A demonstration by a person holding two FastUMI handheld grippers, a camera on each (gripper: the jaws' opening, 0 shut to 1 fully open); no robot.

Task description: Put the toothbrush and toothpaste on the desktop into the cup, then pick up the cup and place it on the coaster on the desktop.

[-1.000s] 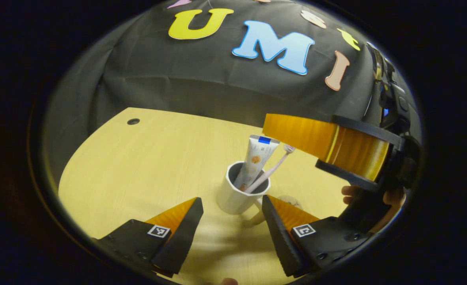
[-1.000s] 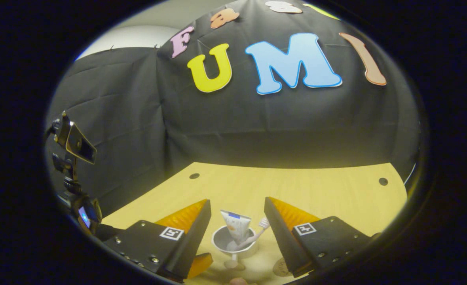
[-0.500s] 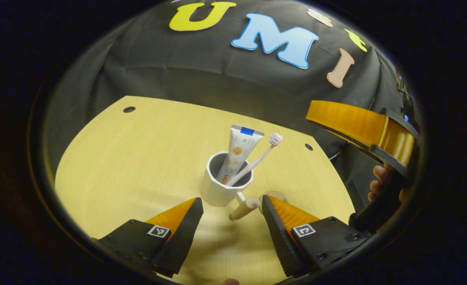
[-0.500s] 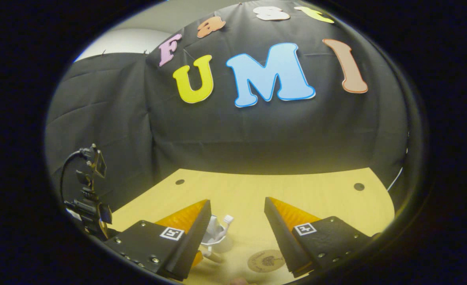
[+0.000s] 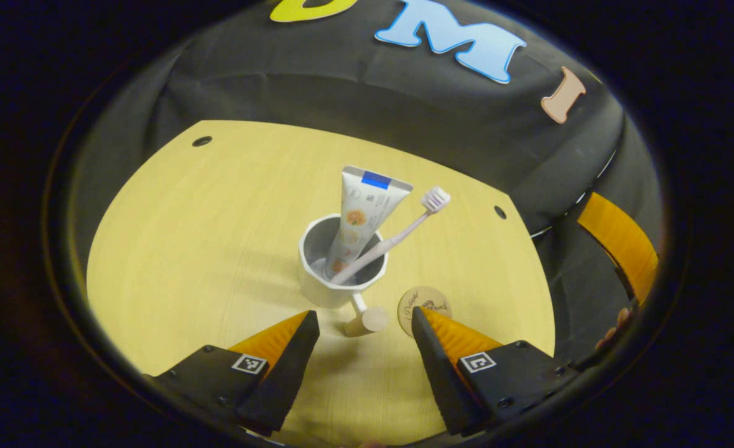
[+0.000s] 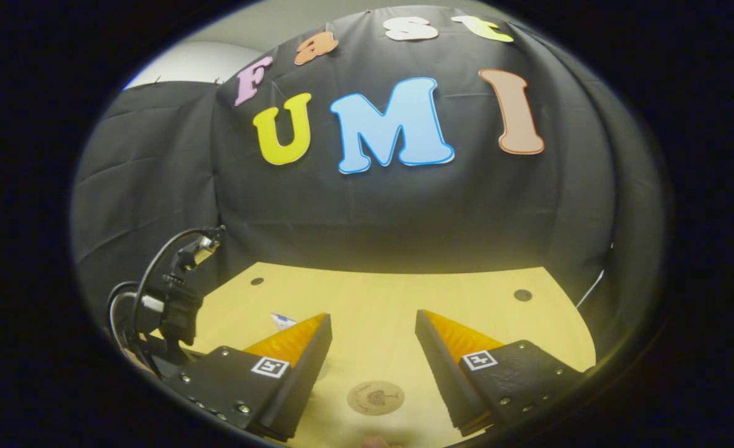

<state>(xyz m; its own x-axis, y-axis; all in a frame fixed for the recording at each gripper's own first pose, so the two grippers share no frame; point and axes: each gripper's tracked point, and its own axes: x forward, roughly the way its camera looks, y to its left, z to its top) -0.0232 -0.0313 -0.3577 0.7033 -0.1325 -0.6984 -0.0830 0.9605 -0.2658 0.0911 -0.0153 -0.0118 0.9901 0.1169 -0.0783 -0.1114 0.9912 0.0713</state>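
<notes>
The desktop (image 5: pixel 218 236) is filling the middle of the left gripper view, pale wood running from the upper left down to the bottom edge; just below the centre of that frame the cup (image 5: pixel 326 292) is standing upright on it, its stubby handle sticking out toward the lower right. The toothpaste (image 5: pixel 364 218) is standing in the cup and leaning slightly right; the toothbrush (image 5: pixel 398 233) is lying across the rim beside it, bristles up toward the right of centre. The coaster (image 5: pixel 426 302) is resting flat just right of the handle, near the cup but not touching it; in the right gripper view it is sitting low in the middle of the frame (image 6: pixel 376 397).

The left gripper (image 5: pixel 365 326) is hovering with its fingers spread apart and holding nothing, the cup's handle sitting above the gap; the right gripper (image 6: pixel 373 330) is likewise standing wide and empty, the coaster lying between and below its fingers.

Judging from this, loading is finished and the cup lift is in hand; the next move is calling for closing on the handle or wall, lifting level so nothing tips out, and setting the cup squarely on the coaster.
</notes>
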